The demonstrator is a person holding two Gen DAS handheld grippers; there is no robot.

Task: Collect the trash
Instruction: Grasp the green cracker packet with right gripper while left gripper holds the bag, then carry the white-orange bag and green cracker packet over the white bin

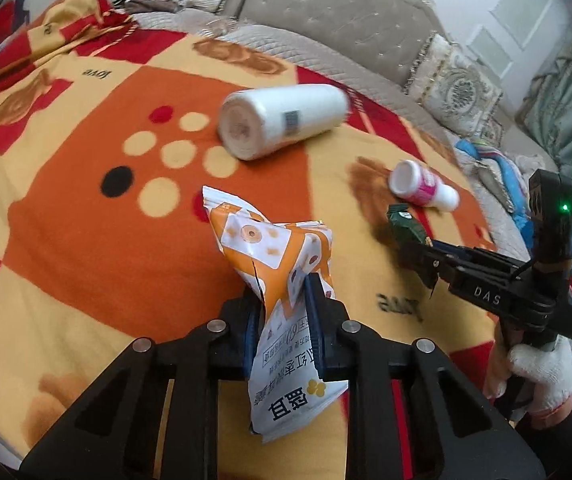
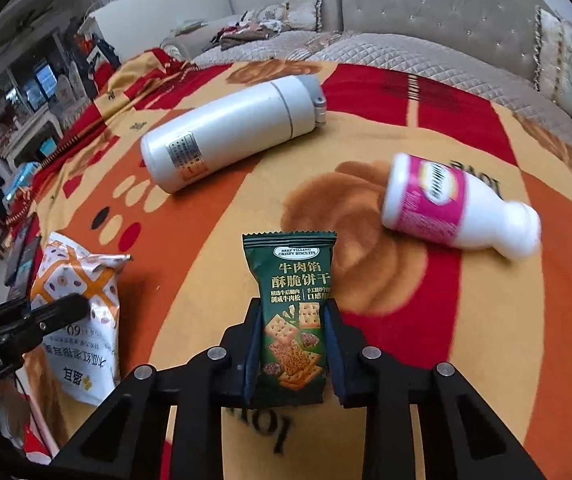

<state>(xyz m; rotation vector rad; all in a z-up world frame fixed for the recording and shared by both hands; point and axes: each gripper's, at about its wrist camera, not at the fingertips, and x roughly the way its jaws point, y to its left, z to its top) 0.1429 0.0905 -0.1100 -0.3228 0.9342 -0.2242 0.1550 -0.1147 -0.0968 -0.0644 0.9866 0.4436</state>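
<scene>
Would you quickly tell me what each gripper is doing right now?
Left gripper: closed on the orange-and-white snack bag.
Right gripper: closed on the green biscuit packet.

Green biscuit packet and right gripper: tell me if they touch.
Touching. The right wrist view shows the right gripper pads pressed on both sides of the green biscuit packet.

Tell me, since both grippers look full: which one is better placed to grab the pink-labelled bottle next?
Right, probably. The pink-labelled bottle lies just beyond the right gripper, though it's shut on the green biscuit packet. The left gripper, holding the orange-and-white snack bag, sits farther away.
</scene>
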